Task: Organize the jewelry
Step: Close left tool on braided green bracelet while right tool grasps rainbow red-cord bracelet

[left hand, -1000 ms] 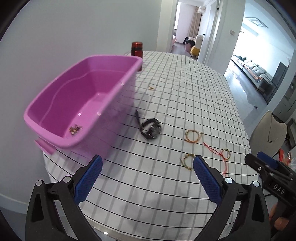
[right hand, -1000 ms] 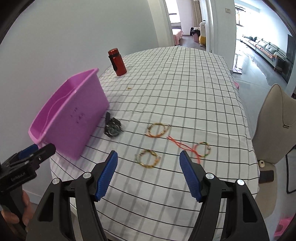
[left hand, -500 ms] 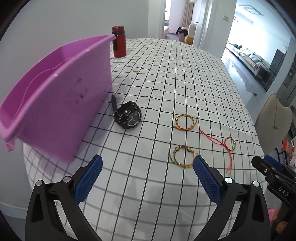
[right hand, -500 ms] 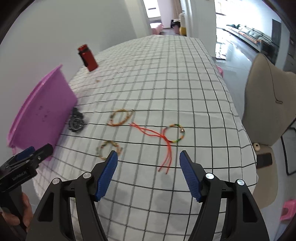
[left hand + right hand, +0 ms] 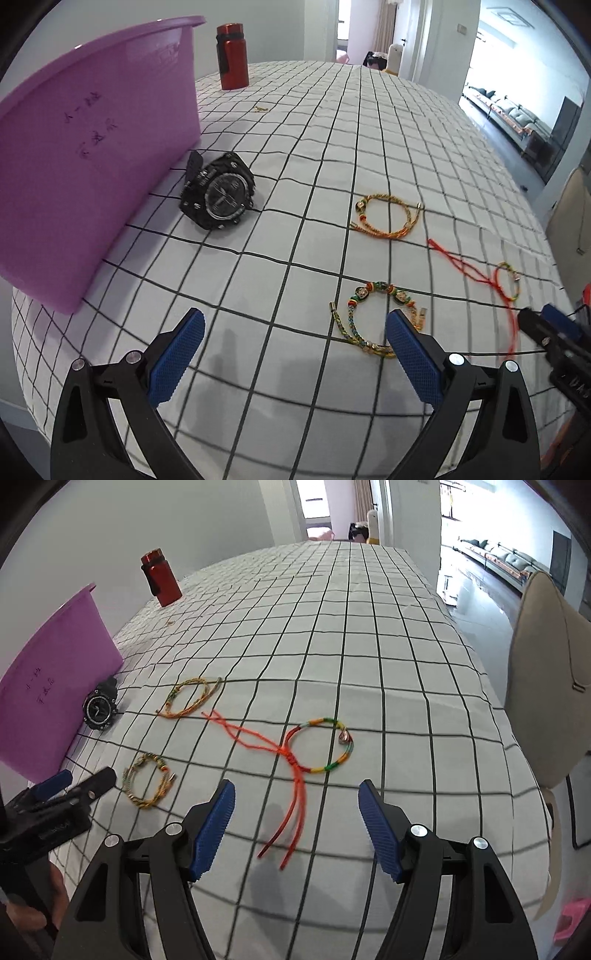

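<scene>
Checked tabletop (image 5: 332,122) beside a white wall, strewn with jewelry. Left gripper (image 5: 295,334) with jaws spread wide and empty above the cloth; beaded bracelet (image 5: 373,317) just beside the right jaw, black watch (image 5: 218,195) ahead against the purple tub (image 5: 92,147). Right gripper (image 5: 295,806) likewise spread and empty, red-cord bracelet (image 5: 321,746) just ahead, cord tails trailing between the jaws. Braided bracelet (image 5: 190,698) and red bottle (image 5: 160,578) farther ahead to the left.

A watch (image 5: 221,195) lies beside the tub (image 5: 92,147), bracelets (image 5: 388,218) to its right.
</scene>
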Available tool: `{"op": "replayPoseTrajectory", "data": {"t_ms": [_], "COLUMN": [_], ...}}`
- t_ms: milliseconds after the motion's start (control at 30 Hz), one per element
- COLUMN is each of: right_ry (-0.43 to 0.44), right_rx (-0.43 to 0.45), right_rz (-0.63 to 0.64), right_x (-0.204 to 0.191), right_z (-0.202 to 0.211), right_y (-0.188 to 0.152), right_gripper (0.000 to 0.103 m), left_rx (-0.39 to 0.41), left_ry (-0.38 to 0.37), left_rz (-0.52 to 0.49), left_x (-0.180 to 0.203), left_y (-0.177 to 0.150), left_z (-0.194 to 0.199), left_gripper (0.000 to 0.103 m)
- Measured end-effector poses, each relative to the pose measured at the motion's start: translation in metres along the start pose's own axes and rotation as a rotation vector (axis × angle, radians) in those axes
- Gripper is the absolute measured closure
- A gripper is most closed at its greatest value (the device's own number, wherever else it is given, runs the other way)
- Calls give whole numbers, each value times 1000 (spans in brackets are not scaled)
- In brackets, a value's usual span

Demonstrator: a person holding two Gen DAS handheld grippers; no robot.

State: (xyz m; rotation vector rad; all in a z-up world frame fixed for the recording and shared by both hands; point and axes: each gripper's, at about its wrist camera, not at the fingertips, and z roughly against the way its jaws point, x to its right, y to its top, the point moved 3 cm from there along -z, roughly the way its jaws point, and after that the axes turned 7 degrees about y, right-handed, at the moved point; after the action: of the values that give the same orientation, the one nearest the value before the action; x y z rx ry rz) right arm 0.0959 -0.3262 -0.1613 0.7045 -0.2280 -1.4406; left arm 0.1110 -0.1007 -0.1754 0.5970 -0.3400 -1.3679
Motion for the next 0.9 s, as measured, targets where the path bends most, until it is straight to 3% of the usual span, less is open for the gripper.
{"op": "replayPoseTrajectory", "data": {"t_ms": [367, 900], "right_ry": [-18, -89], "right_rx": [5, 9], "right_rz": [40, 154], "right_x": [9, -3], "right_z": [-25, -42], "right_y": [6, 13], "right_gripper": [37, 37], "left_rx": [22, -16], "left_ry": [53, 6], "left_rz": [-18, 17], "left_x": [12, 11], "left_y": [4, 4], "left_z": [-20, -33], "left_gripper": [6, 6]}}
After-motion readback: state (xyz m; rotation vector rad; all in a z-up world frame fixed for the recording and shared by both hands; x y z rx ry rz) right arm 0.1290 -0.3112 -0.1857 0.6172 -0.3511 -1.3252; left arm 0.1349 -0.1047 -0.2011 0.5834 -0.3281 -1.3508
